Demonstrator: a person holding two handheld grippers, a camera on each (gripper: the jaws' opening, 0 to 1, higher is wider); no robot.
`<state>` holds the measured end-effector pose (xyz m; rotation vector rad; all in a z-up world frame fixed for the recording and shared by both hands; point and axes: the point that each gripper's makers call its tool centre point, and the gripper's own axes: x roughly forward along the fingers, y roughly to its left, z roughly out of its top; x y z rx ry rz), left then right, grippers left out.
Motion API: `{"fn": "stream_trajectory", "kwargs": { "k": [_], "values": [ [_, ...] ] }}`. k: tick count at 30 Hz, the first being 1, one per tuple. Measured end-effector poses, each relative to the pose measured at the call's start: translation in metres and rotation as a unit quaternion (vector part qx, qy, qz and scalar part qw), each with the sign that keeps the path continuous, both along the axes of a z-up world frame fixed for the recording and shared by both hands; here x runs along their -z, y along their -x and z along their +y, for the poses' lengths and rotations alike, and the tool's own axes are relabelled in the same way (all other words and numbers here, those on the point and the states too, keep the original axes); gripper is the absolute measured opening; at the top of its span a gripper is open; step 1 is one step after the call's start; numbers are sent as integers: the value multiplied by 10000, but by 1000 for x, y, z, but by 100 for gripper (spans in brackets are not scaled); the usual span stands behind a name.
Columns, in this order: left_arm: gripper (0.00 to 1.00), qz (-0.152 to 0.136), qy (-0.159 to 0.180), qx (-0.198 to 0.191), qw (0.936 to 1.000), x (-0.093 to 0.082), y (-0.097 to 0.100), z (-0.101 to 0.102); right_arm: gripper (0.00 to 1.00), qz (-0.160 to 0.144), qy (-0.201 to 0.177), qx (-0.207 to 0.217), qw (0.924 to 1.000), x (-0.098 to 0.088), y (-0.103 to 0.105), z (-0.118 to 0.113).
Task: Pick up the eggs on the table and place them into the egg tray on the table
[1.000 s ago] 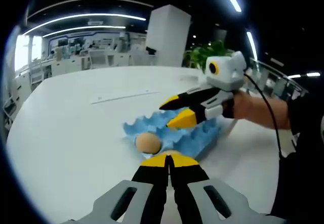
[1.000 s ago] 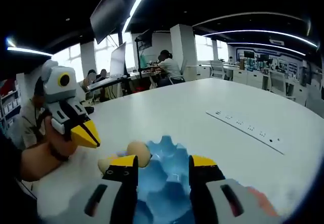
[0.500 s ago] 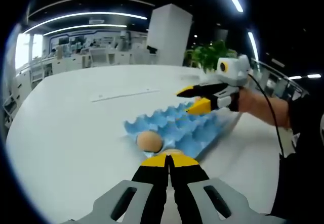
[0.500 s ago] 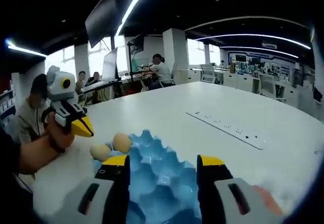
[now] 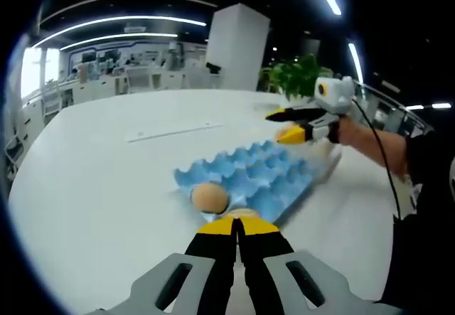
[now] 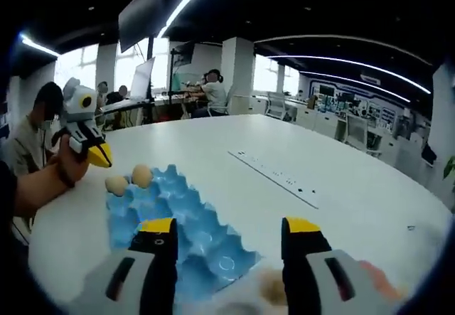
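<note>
A: So, the right hand-held gripper (image 6: 229,238) first. How do its jaws stand?

B: Wide apart, nothing between them. In the right gripper view a pale egg (image 6: 271,285) lies on the white tabletop (image 6: 355,208) low between the jaws, blurred, just off the near corner of the blue egg tray (image 6: 186,230).

A: Which way from the tips?

B: Toward 5 o'clock from the midpoint, closer to the right jaw and nearer the camera than the tips. I judge the gripper needs to draw back or drop onto it before closing. Its long axis I cannot tell; it is too blurred.

A: And the tray?

B: It runs away toward 10 o'clock, its long side along that line. Two eggs sit at its far end: one egg in the tray's far corner cup (image 6: 141,175), and another egg (image 6: 116,184) beside it that may be in a cup or on the tabletop.

A: The left hand-held gripper (image 5: 237,222)?

B: Pressed together, holding nothing. In the left gripper view the corner egg (image 5: 209,198) sits just past its tips at 11 o'clock.

A: Which is nearer the loose egg?

B: The right one, clearly; from the left it lies at the tray's far end, around 1 o'clock.
</note>
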<state>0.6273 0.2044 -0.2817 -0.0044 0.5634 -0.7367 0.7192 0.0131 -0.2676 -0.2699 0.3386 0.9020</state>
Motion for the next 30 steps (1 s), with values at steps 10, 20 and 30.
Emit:
{"fn": "stream_trajectory", "kwargs": {
  "k": [10, 20, 30],
  "values": [
    [1, 5, -26, 14, 10000, 2, -1, 0, 55, 157, 333, 92, 9993, 14, -8, -41],
    [1, -4, -30, 8, 10000, 3, 3, -3, 49, 263, 610, -125, 9977, 23, -13, -60],
    [1, -5, -26, 26, 10000, 3, 1, -2, 35, 451, 771, -153, 9959, 35, -16, -67]
  ]
}}
